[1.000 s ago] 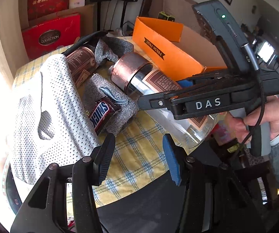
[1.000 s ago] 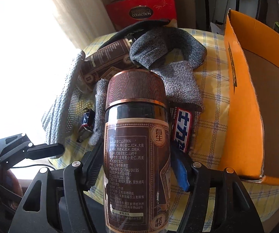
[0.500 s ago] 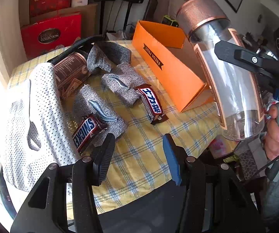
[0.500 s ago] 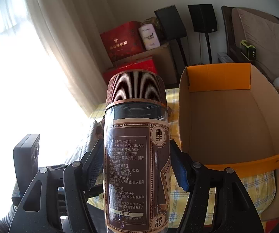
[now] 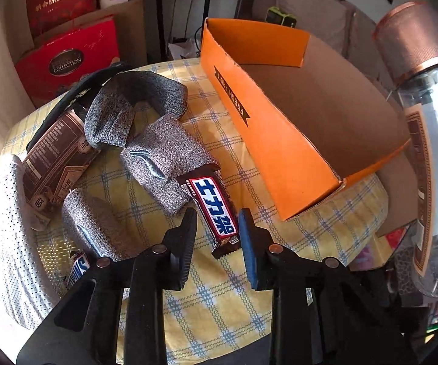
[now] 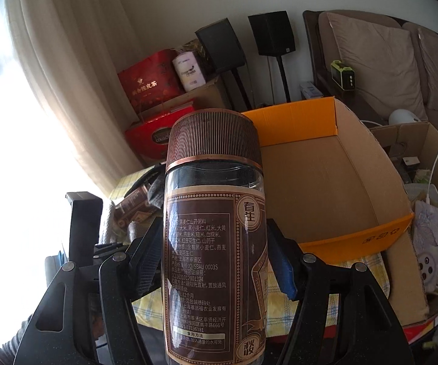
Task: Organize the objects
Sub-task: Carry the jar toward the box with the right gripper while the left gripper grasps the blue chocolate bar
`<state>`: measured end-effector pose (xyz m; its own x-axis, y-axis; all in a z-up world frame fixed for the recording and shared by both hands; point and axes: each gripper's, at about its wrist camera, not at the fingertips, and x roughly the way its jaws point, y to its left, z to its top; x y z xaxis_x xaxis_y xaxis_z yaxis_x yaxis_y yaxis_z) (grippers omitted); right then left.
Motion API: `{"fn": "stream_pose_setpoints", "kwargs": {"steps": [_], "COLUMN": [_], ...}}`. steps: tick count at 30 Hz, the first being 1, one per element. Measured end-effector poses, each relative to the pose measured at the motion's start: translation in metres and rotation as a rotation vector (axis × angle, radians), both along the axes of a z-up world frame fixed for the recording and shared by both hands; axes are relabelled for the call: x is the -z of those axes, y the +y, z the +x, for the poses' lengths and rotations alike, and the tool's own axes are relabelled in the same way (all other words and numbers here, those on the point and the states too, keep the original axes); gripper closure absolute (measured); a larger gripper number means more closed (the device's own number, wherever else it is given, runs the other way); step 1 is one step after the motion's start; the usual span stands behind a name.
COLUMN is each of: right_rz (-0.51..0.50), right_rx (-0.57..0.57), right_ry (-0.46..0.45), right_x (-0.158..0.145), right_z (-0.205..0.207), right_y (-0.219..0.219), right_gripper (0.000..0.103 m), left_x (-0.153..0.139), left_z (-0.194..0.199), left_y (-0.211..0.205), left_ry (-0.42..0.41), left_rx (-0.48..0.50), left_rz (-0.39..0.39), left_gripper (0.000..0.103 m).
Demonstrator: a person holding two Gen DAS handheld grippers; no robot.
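Observation:
A chocolate bar (image 5: 215,213) with a blue and white label lies on the yellow checked tablecloth (image 5: 219,298), beside the orange cardboard box (image 5: 279,152). My left gripper (image 5: 217,223) straddles the bar's near end. Its jaws are closing, and a thin gap still shows between the pads and the wrapper. My right gripper (image 6: 214,243) is shut on a tall clear jar (image 6: 212,200) with a ribbed copper lid and a brown label. It holds the jar upright in the air, in front of the open box (image 6: 295,121). The same jar (image 5: 432,152) shows at the right edge of the left wrist view.
Two grey socks (image 5: 164,158) and a curled grey one (image 5: 133,103) lie left of the bar. A second jar (image 5: 57,155) lies on its side, near a white perforated cloth (image 5: 12,243) and a second chocolate bar (image 5: 78,269). Red gift boxes (image 5: 66,60) stand behind the table.
My left gripper has moved across the table to the blue-labelled bar, and its jaws have narrowed. My right gripper has lifted the jar off the table toward the box.

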<state>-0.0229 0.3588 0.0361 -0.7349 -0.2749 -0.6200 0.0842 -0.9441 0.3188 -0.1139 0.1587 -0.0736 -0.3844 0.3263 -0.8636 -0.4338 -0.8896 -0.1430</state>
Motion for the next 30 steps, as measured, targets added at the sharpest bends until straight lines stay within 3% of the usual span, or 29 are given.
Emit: {"fn": "stream_pose_setpoints", "kwargs": {"steps": [3, 8, 11, 13, 15, 19, 20, 21, 30], "right_rz": [-0.004, 0.002, -0.001, 0.001, -0.002, -0.011, -0.013, -0.014, -0.013], "right_rx": [0.015, 0.035, 0.034, 0.037, 0.039, 0.047, 0.048, 0.049, 0.06], "right_ry": [-0.003, -0.007, -0.008, -0.009, -0.012, -0.017, -0.017, -0.018, -0.01], "right_x": [0.001, 0.001, 0.002, 0.002, 0.004, 0.008, 0.009, 0.009, 0.005], "right_z": [0.004, 0.005, 0.005, 0.005, 0.004, 0.001, 0.001, 0.001, 0.002], "right_y": [0.008, 0.016, 0.017, 0.017, 0.018, 0.022, 0.023, 0.024, 0.033], "right_gripper": [0.037, 0.037, 0.037, 0.037, 0.037, 0.037, 0.037, 0.037, 0.037], "left_x": [0.007, 0.018, 0.019, 0.018, 0.018, 0.026, 0.029, 0.032, 0.021], "left_z": [-0.006, -0.011, -0.012, -0.012, -0.014, -0.018, -0.018, -0.018, -0.014], "left_y": [0.006, 0.015, 0.015, 0.014, 0.015, 0.02, 0.021, 0.021, 0.007], "left_ry": [-0.035, -0.026, -0.035, -0.041, -0.041, -0.056, -0.053, -0.056, -0.057], "left_rx": [-0.005, -0.034, -0.054, -0.068, -0.081, -0.084, -0.084, -0.086, -0.091], "left_rz": [0.018, -0.021, -0.004, 0.01, 0.006, -0.024, -0.036, -0.042, 0.039], "left_gripper": [0.077, 0.077, 0.066, 0.054, 0.052, 0.055, 0.059, 0.073, 0.073]}}
